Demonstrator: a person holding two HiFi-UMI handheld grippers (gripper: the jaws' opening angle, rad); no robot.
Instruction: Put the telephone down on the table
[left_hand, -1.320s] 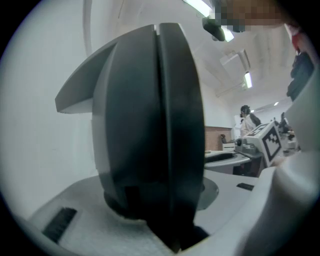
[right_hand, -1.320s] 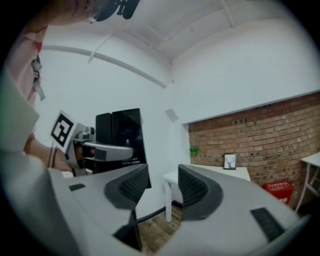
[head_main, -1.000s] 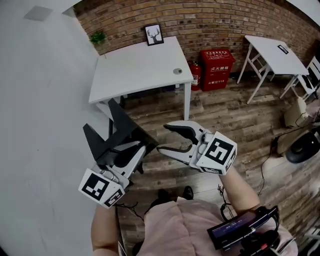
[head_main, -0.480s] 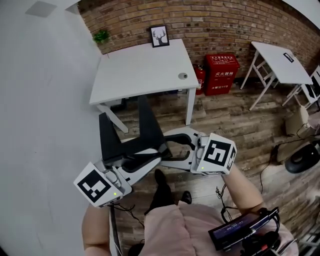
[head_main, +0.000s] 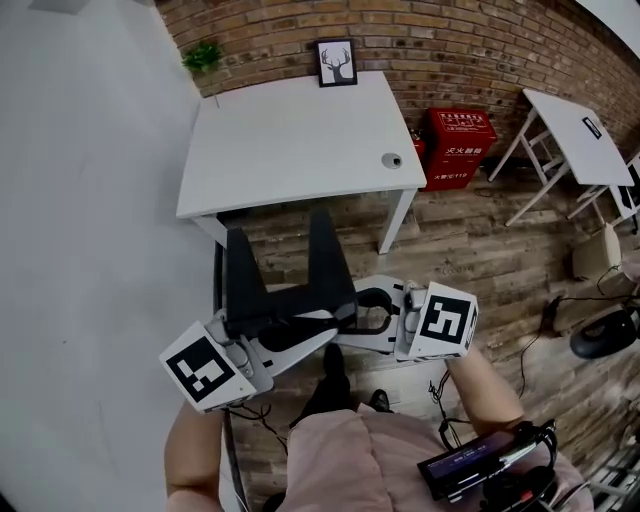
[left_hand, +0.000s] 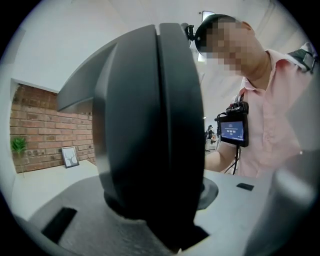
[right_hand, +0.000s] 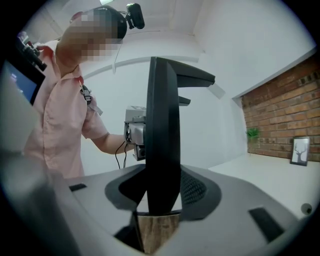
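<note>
The telephone (head_main: 290, 295) is a black piece with two upright arms, carried in the air over the wooden floor, in front of the white table (head_main: 290, 130). My left gripper (head_main: 330, 325) comes from the lower left and is shut on its base; in the left gripper view the black body (left_hand: 150, 125) fills the space between the jaws. My right gripper (head_main: 360, 320) reaches in from the right. Its jaws are closing on the telephone's thin edge (right_hand: 161, 135), with the pads against both sides.
On the table stand a framed deer picture (head_main: 336, 62), a small plant (head_main: 203, 57) and a small round object (head_main: 392, 160). A red fire-extinguisher box (head_main: 462, 148) sits by the brick wall, a second white table (head_main: 575, 125) to the right, a white wall on the left.
Both grippers and the telephone have moved closer to the white table. The right gripper's wide jaws came around the telephone and narrowed onto it. The telephone now stands more upright.
</note>
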